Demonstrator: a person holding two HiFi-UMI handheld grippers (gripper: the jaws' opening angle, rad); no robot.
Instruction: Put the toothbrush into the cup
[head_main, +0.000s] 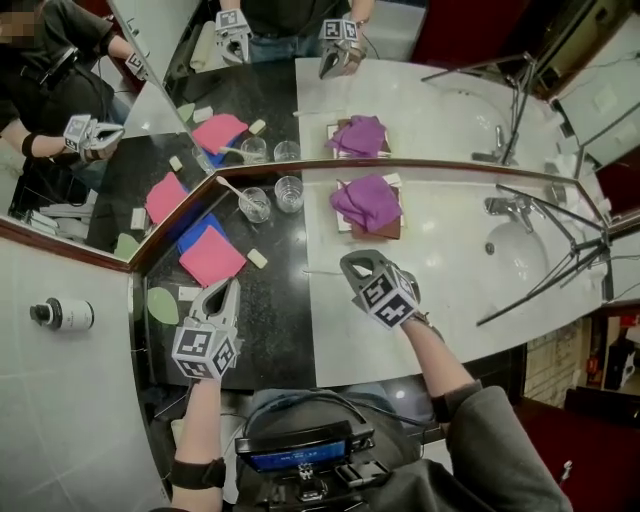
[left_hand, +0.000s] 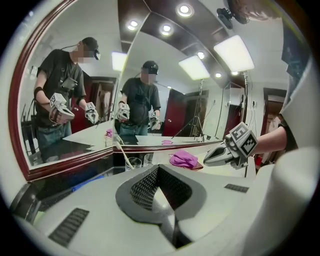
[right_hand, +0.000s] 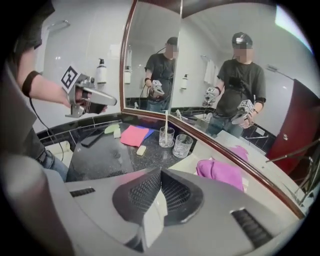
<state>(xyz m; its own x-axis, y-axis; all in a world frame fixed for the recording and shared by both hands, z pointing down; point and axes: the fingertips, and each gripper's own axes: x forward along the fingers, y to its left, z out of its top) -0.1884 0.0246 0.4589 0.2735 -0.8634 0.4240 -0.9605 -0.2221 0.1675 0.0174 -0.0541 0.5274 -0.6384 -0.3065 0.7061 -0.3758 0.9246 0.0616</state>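
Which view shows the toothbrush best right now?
The right gripper view: the toothbrush stands in a glass cup, seen side-on with nothing in front of it. The head view shows it small, from above. The left gripper view shows it small and far off, with the cup partly cut off.

Head view: tripod (head_main: 598, 240) cut off at right edge; toothbrush (head_main: 235, 192) bristles too small; bottle (head_main: 62, 314) label unreadable.

Crumpled purple cloth (head_main: 368, 200) lies on a brown square board (head_main: 385, 229) on the white counter (head_main: 440, 270). On the black speckled stone slab (head_main: 280, 300), a pink folded cloth (head_main: 212, 262) overlaps a blue one (head_main: 196, 232), with a small cream soap bar (head_main: 257, 258) just beside. A chrome tap (head_main: 503, 206) stands at the white basin (head_main: 520, 255). A white pump bottle (head_main: 65, 314) is on the tiled wall.
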